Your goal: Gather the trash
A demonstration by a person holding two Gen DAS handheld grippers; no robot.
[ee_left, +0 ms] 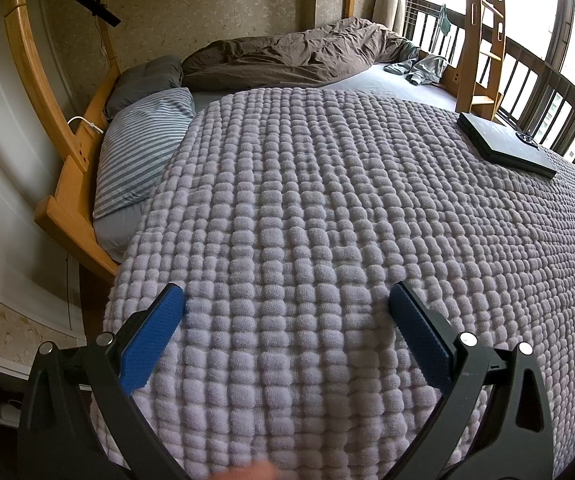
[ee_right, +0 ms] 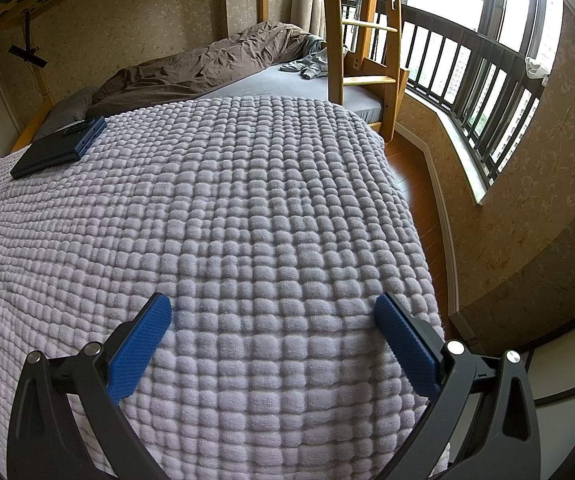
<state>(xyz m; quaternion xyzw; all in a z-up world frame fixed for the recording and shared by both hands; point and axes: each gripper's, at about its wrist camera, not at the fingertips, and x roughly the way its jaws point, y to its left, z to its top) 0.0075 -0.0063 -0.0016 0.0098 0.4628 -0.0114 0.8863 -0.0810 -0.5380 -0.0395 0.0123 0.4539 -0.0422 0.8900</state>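
So I hold left gripper [ee_left: 287, 300] and right gripper [ee_right: 273, 310] spread, empty, over the quilt's [ee_left: 327, 200] near edge; no trash visible, so scan slowly.

Right tongs [ee_right: 273, 304] gape empty over the lilac blanket [ee_right: 247, 200]; a black case [ee_right: 53, 150] lies far left.

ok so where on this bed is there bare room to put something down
Widest free patch: the knitted blanket between both open grippers and the black laptop. A smaller one: grey sheet before the ladder. Crowded: the far side, with brown duvet, loose clothes and pillows.
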